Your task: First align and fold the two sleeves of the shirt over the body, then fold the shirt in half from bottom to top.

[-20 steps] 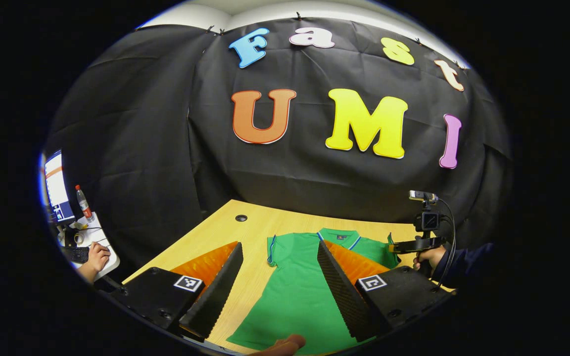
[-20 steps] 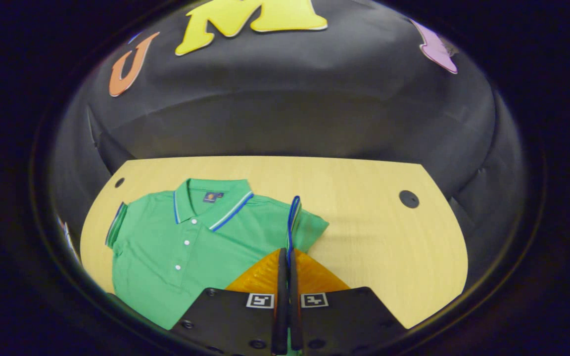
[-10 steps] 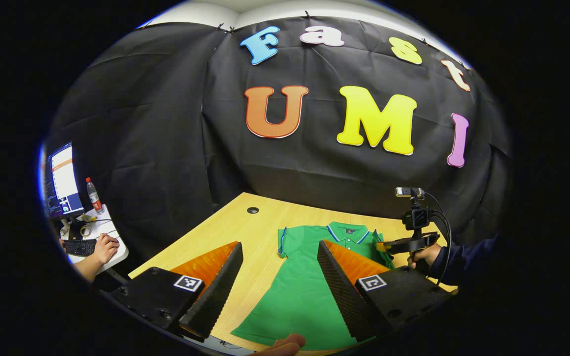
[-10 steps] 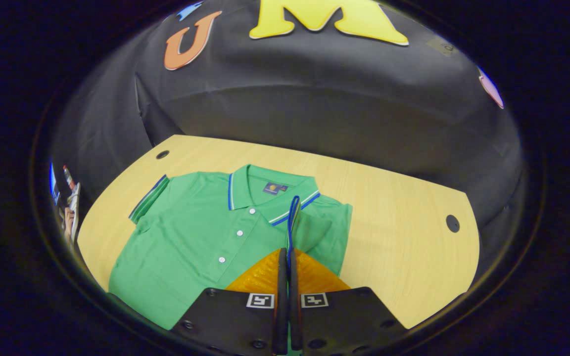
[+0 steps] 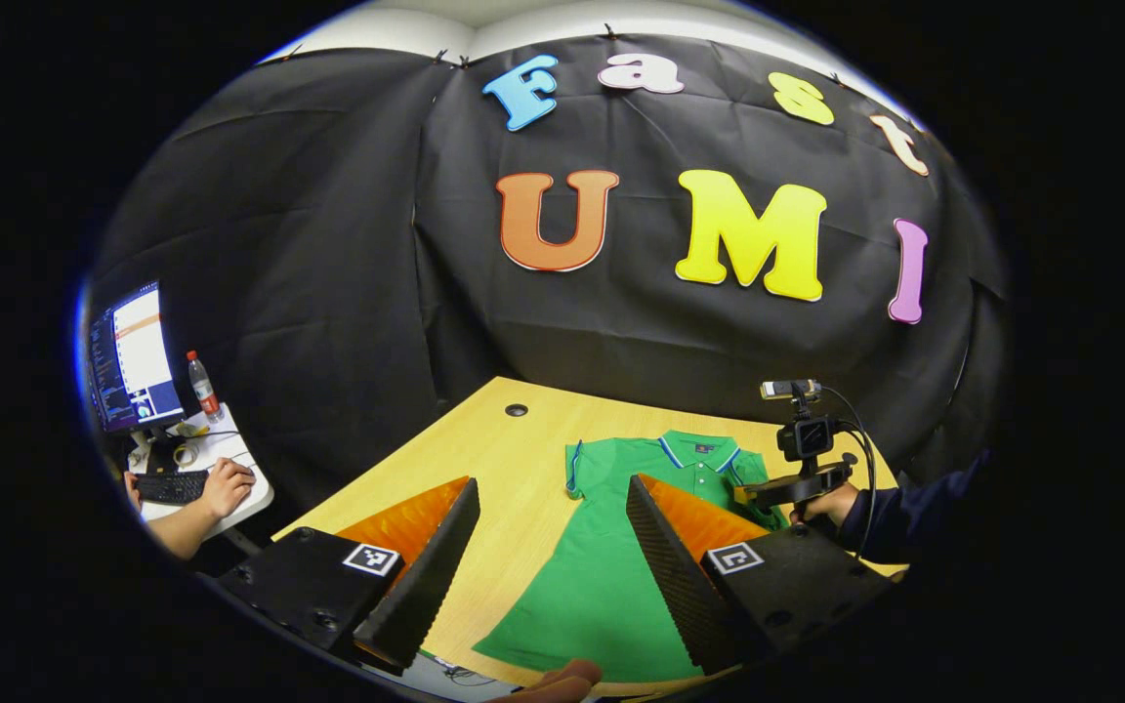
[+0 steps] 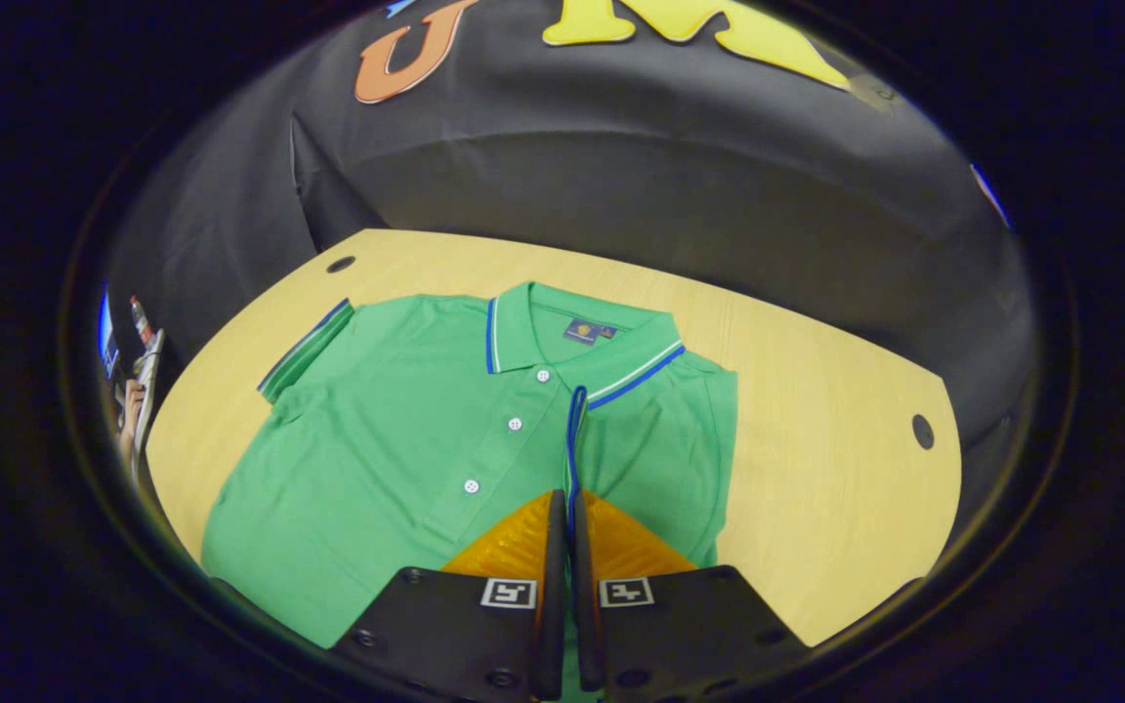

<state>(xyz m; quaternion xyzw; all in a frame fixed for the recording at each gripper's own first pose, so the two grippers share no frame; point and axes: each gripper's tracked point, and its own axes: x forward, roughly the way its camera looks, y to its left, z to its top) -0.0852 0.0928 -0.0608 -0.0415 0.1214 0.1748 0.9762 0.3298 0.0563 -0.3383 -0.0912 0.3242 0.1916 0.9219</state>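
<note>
Broadly, a light wooden table (image 6: 816, 391) with cable holes carries a green polo shirt (image 6: 396, 439), spread face up with its collar toward the booth wall and its hem toward the near edge. Off beyond the table's side, in the left gripper view, a person's hand (image 5: 223, 486) rests at a keyboard (image 5: 172, 485) on a small desk.

The right gripper (image 6: 562, 508) has its fingers pinched together on the blue-trimmed cuff of the right sleeve (image 6: 575, 430), which stands up as a thin edge over the placket, with the sleeve doubled over the chest. The left sleeve (image 6: 304, 347) lies flat and unfolded. The left gripper (image 5: 548, 527) hangs wide apart above the lower body of the shirt, holding nothing.

As a judgement: the knit looks light, soft and limp, not slippery, so it should drape and crease wherever it is released. The ribbed cuff seems the firmest hold on each sleeve; for the final fold, the two hem corners look best.
</note>
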